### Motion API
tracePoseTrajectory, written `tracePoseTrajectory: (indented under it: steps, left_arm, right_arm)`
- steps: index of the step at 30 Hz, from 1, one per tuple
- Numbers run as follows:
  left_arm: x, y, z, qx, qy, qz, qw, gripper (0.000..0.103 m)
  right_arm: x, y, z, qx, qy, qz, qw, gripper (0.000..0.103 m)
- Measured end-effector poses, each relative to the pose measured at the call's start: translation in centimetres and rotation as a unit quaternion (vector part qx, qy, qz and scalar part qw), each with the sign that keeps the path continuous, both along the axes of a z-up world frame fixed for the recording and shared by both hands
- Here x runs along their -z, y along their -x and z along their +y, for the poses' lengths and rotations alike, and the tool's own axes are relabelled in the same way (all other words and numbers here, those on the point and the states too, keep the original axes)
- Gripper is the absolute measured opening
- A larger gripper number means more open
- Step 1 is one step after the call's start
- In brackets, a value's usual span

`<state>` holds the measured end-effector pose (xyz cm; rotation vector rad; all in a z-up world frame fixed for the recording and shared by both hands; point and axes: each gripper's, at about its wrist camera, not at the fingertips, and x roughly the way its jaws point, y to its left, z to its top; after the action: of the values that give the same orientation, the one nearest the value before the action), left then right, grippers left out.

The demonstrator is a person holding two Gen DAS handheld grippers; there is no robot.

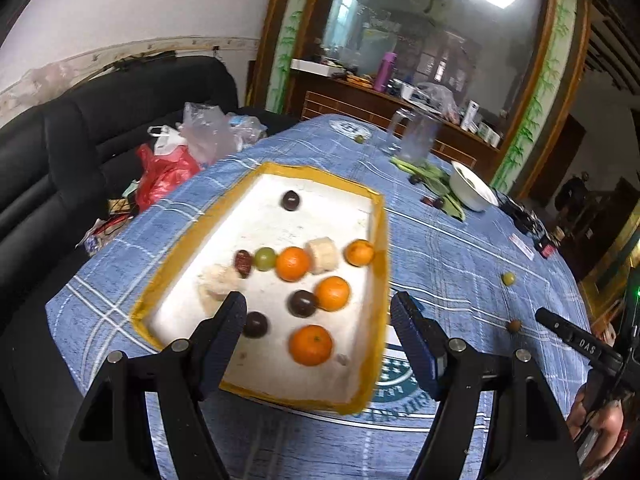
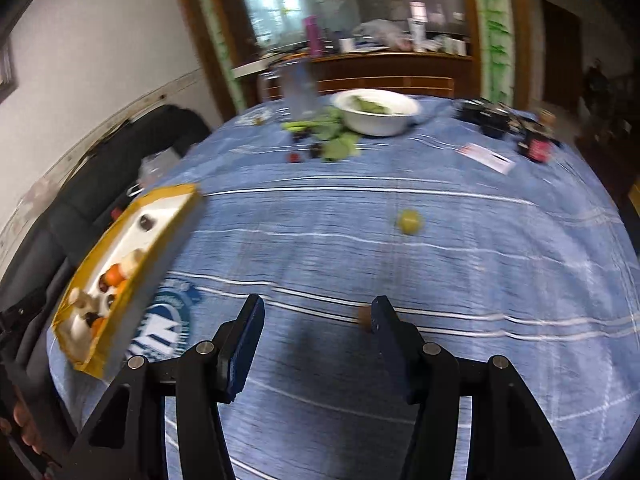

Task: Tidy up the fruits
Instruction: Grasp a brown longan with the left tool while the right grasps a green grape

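A yellow-rimmed white tray (image 1: 380,248) on the blue checked tablecloth holds several fruits: oranges (image 1: 311,345), dark plums (image 1: 303,303), a green grape (image 1: 265,258), a red date (image 1: 242,262) and banana pieces (image 1: 322,255). My left gripper (image 1: 318,326) is open and empty above the tray's near end. My right gripper (image 2: 316,334) is open and empty over bare cloth. A small brown fruit (image 2: 364,319) lies by its right finger; it also shows in the left wrist view (image 1: 514,325). A green grape (image 2: 409,221) lies further out on the cloth, also seen from the left (image 1: 508,278). The tray (image 2: 120,312) is to the right gripper's left.
A white bowl (image 2: 378,114) with green leaves, loose leaves and small dark fruits stand at the table's far side, beside a clear plastic jug (image 1: 416,136). Cards and dark gadgets (image 2: 496,120) lie at the far right. A black sofa with plastic bags (image 1: 172,160) is left of the table.
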<state>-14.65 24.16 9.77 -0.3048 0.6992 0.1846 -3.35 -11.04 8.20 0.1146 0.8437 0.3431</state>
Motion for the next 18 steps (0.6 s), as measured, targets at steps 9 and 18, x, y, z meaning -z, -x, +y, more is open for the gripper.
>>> tracePoseTrajectory:
  steps: [9,18]
  left_arm:
    - [1.4,-2.1,-4.7,0.051,-0.009,0.031,0.9982,0.074]
    - [2.0,-2.9,-7.7,0.088,-0.023,0.047,0.9948,0.074]
  right_arm:
    - [1.5,-0.6,-8.1,0.08,-0.025,0.028,0.996,0.059]
    - [3.3,-2.8,-7.5,0.063,-0.031,0.051,0.996,0.059]
